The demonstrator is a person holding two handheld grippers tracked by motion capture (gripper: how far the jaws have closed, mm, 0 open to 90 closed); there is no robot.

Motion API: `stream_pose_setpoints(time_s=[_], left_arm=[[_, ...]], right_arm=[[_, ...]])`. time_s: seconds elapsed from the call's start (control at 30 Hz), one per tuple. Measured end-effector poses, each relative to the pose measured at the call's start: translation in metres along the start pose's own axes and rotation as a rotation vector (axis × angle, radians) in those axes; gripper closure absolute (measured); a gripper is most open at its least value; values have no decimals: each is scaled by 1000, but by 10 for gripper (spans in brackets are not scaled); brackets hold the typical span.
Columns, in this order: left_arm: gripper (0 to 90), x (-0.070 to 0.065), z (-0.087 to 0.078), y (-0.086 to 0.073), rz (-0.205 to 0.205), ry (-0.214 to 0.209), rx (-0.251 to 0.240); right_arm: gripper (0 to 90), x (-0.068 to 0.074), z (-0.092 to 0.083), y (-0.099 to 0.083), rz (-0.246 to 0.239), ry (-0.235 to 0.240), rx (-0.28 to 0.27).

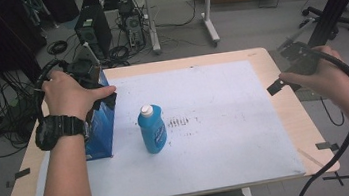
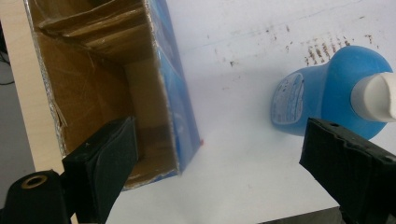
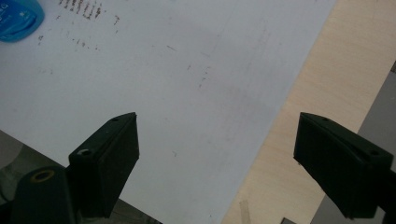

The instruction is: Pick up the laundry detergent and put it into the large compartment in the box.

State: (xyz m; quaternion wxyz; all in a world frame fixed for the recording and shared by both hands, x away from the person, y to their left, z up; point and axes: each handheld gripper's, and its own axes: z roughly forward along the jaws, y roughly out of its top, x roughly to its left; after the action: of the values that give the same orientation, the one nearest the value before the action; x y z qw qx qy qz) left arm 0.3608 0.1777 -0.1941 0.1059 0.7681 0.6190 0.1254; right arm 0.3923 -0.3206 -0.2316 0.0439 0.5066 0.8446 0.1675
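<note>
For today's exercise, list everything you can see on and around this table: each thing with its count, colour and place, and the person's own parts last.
Bottle: one, blue with white cap, upright mid-table.
Box: one, blue outside, brown cardboard inside, open, at the table's left edge.
Sheet: one, white, marked with dark specks, covering the table.
Table: one, pale wood.
Computer tower: one, black, on the floor beyond.
Left gripper: black jaws open, over the box.
Right gripper: black jaws open, above the table's right edge.
Watch: one, black, left wrist.

Open blue cardboard box point(image 1: 100, 132) standing at mat's left edge, blue bottle point(image 1: 152, 129) with white cap upright just beside it, apart
</note>
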Motion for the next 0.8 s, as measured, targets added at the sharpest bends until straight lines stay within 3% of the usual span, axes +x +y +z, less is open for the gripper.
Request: stream_pose_setpoints(time_s=[0.5,0.8], left_arm=[[112,-1,-2,4,15,-7,-8],[111,-6,-4,10,74,-38,-18]], right_arm=[[140,1,0,-1,-10,8,-2],[140,-2,2,-3,-12,10,0]])
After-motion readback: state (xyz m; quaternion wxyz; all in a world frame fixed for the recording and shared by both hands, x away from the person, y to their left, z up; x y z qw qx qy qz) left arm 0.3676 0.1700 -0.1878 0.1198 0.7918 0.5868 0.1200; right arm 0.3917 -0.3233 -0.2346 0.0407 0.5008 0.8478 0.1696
